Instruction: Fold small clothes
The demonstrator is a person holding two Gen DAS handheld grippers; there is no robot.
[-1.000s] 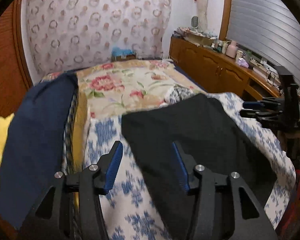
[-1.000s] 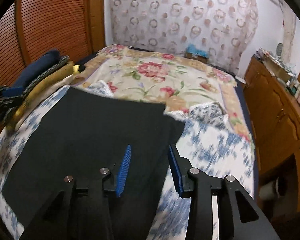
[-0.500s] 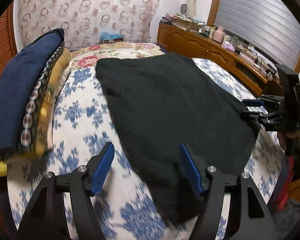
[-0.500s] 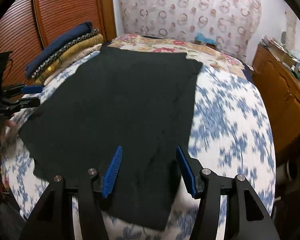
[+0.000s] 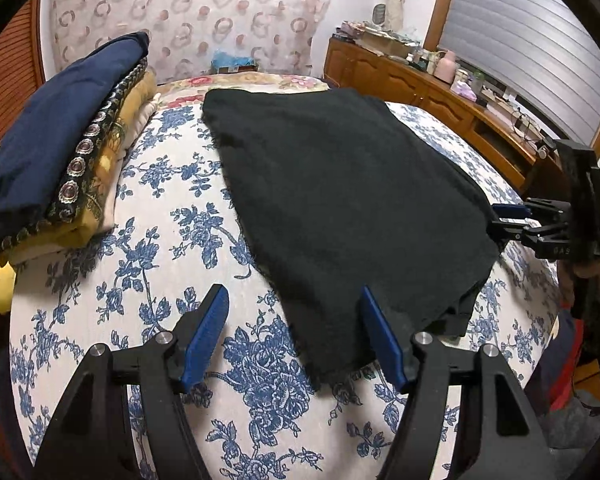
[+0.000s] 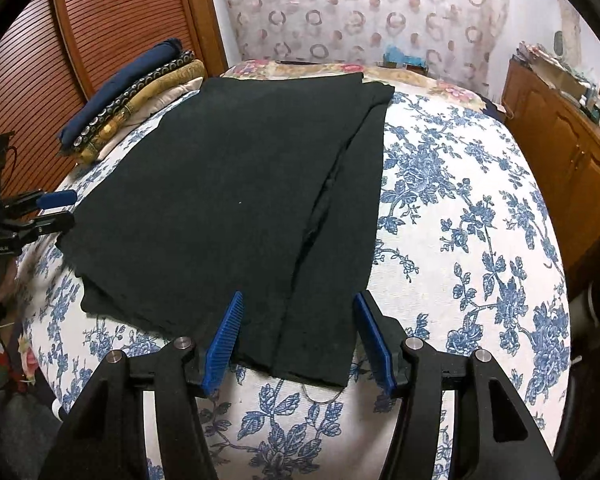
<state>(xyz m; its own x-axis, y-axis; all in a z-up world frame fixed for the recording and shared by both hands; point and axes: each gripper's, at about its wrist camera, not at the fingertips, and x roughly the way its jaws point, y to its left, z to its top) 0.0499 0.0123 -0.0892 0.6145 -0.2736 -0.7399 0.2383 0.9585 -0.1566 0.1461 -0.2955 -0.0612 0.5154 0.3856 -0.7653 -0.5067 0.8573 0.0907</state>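
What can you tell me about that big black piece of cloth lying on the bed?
The black cloth is a dark, matte, slightly fuzzy fabric, spread flat on the blue-flowered bedcover. It is folded over itself: a lengthwise edge shows an upper layer over a lower one, whose strip sticks out along one side. Its near edge looks a bit frayed. Nothing grips it; the right tool and left tool are both open just above its near corners. A stack of folded textiles lies beside it, apart.

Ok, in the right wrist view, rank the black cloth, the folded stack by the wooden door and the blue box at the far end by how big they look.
1. Black cloth, by far the largest.
2. Folded stack.
3. Blue box, the smallest, though it lies farthest from the camera, so its true size is unsure.
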